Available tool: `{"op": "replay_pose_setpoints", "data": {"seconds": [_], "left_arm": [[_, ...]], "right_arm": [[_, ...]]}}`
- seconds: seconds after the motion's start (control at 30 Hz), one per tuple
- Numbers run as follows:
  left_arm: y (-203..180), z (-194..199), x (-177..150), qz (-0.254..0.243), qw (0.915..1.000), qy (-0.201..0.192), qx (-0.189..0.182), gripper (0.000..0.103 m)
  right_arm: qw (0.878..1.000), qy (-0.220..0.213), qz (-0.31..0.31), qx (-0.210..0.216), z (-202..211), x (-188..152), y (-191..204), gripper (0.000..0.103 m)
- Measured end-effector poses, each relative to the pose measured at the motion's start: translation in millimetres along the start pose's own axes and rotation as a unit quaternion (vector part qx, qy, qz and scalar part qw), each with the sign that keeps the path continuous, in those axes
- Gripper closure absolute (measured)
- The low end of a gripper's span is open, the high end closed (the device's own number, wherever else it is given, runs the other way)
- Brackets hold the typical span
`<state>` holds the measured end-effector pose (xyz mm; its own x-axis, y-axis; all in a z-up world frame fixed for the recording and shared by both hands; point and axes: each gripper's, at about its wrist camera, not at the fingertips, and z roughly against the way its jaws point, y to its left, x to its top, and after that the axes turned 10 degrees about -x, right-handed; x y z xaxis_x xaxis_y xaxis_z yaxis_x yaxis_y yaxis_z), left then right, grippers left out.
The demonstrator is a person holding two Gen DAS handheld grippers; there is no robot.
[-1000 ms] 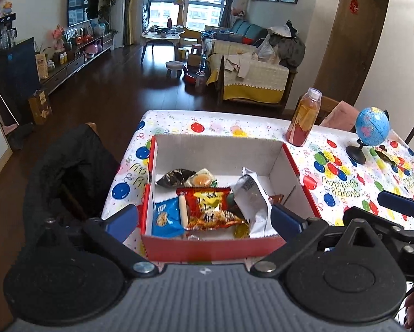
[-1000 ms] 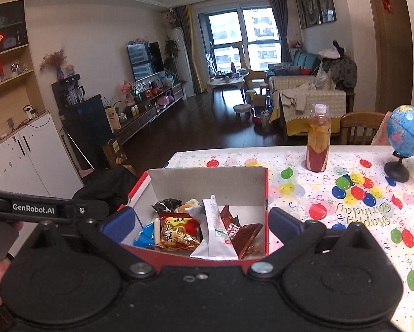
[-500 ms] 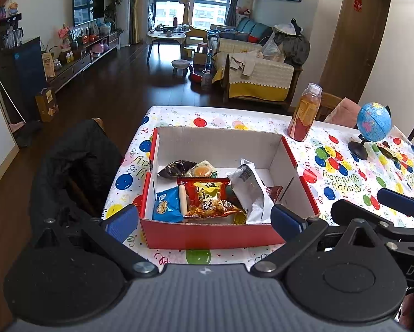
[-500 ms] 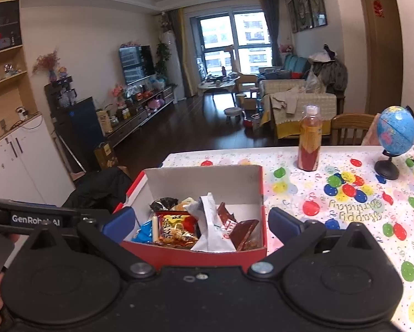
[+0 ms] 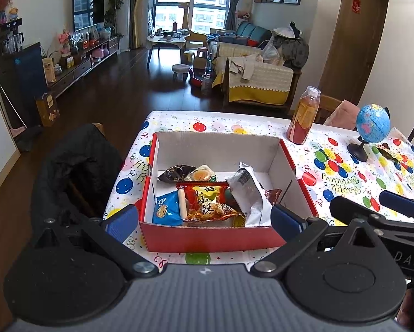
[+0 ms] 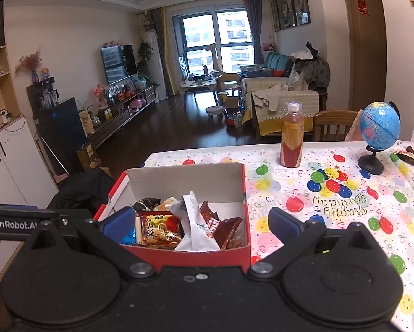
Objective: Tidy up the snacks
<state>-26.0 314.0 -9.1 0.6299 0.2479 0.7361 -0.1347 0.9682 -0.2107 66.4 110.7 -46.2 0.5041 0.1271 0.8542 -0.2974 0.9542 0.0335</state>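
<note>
Left wrist view is looking down on the red box sitting near the table edge, snacks piled inside: a blue cookie packet, a red-and-yellow bag and a white wrapper leaning upright. The left gripper is hovering wide apart, holding nothing. The right gripper is spreading just as wide, empty. A juice bottle and globe are standing beyond.

Left claw spread wide, empty; right claw likewise spread, empty; side by side
</note>
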Motion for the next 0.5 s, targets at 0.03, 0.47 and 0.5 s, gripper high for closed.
{"op": "replay_pose_setpoints", "data": {"seconds": [0.03, 0.47, 0.5], "left_arm": [[0.1, 0.0, 0.3, 0.001, 1.0000, -0.001, -0.001, 0.000], [0.2, 11.6, -3.0, -0.003, 0.9998, -0.017, 0.002, 0.000], [-0.5, 13.1, -3.5, -0.004, 0.9998, -0.019, 0.001, 0.000]], "right_arm": [[1.000, -0.002, -0.002, -0.002, 0.5, 0.0, -0.5, 0.000], [1.000, -0.015, -0.012, -0.005, 6.2, 0.2, -4.1, 0.000], [1.000, -0.016, -0.011, -0.004, 7.1, 0.2, -3.7, 0.000]]}}
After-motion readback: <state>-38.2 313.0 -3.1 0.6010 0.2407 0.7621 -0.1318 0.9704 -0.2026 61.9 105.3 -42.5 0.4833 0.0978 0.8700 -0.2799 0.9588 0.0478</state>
